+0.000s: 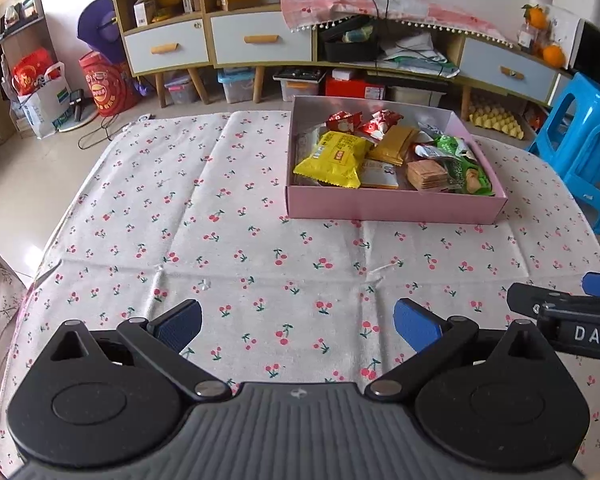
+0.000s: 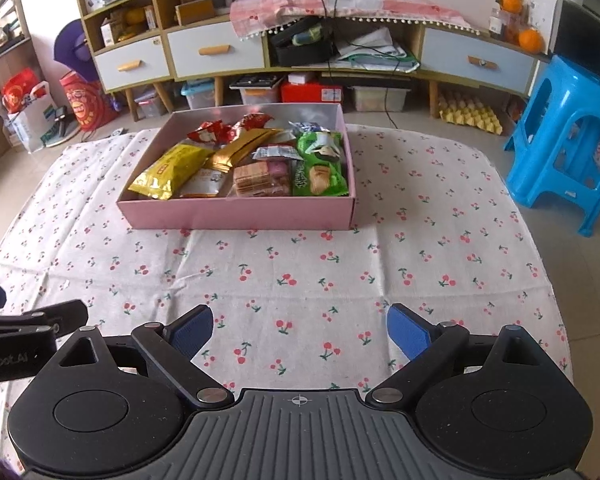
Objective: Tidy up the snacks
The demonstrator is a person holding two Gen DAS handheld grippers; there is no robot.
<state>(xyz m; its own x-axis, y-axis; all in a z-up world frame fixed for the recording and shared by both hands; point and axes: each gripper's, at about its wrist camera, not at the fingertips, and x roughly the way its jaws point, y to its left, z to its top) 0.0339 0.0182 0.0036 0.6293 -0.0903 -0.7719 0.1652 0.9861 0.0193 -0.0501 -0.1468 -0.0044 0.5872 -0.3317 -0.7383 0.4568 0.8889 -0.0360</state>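
Note:
A pink box [image 1: 392, 210] [image 2: 236, 214] sits on the far part of the table and holds several snack packs: a yellow bag [image 1: 334, 158] [image 2: 168, 172], a green bag [image 1: 460, 164] [image 2: 318, 168], gold packets [image 2: 240, 148], clear-wrapped crackers [image 1: 426, 174] [image 2: 260, 180] and red wrappers [image 1: 364, 120]. My left gripper [image 1: 298, 326] is open and empty over the near cloth, well short of the box. My right gripper [image 2: 300, 330] is open and empty, also near the front edge. Each gripper shows at the edge of the other's view.
The table wears a white cherry-print cloth [image 1: 220, 248] [image 2: 440, 248]. A blue plastic stool [image 2: 568, 140] stands on the floor to the right. Behind the table is a low cabinet [image 2: 220, 52] with drawers, bins under it and bags [image 1: 40, 92] at the left.

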